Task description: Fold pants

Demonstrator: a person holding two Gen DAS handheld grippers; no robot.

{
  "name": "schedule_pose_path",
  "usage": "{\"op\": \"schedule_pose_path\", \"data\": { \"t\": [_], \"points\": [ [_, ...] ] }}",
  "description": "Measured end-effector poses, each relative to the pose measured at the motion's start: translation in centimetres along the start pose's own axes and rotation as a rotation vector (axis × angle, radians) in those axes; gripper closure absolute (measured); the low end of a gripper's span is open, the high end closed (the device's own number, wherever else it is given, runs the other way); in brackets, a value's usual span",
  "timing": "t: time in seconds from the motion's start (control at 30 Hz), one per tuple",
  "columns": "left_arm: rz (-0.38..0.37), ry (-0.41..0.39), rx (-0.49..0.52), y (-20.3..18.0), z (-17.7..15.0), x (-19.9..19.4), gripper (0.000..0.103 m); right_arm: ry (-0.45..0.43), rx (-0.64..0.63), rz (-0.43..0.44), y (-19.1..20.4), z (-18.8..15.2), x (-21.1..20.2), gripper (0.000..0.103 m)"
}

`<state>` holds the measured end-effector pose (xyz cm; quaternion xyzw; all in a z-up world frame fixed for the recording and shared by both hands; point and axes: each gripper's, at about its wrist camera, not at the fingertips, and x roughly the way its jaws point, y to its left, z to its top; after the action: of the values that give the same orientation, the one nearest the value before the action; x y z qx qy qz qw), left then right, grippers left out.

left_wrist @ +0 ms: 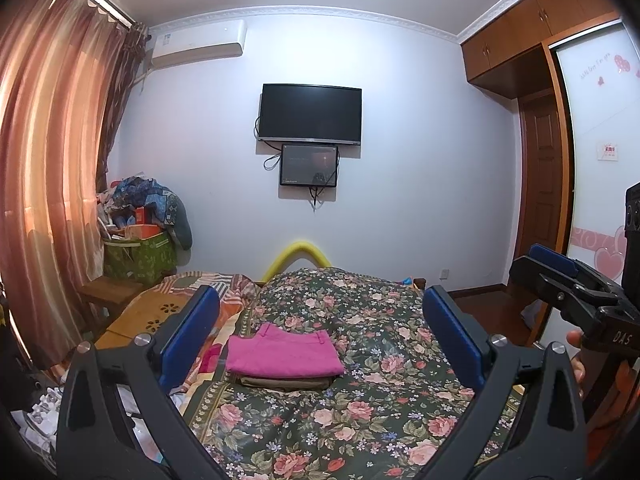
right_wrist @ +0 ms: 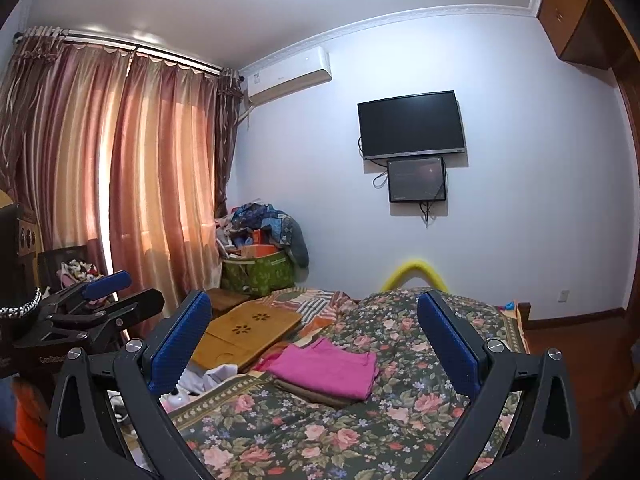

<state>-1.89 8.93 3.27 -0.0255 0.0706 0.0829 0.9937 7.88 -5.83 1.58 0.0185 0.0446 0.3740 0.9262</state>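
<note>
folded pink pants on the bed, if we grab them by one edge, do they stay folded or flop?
The pink pants are soft cloth in loose layers, so lifted by one edge they would likely sag and unfold. They sit on a folded brown garment, so a sideways push may drag that too. The flowered quilt looks soft, so pressing down probably sinks.

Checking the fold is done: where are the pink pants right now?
In both wrist views the pink pants lie folded on the floral bedspread, stacked on a brown folded garment, right of the wooden lap tray.
</note>
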Motion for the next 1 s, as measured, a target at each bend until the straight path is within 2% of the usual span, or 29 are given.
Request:
{"op": "schedule_pose_path", "data": {
  "t": [1.0],
  "points": [
    [-0.028, 0.027, -0.007, -0.13, -0.11, 0.73, 0.0, 0.014, 0.013, -0.028, -0.62, 0.29, -0.41, 0.0]
  ]
}}
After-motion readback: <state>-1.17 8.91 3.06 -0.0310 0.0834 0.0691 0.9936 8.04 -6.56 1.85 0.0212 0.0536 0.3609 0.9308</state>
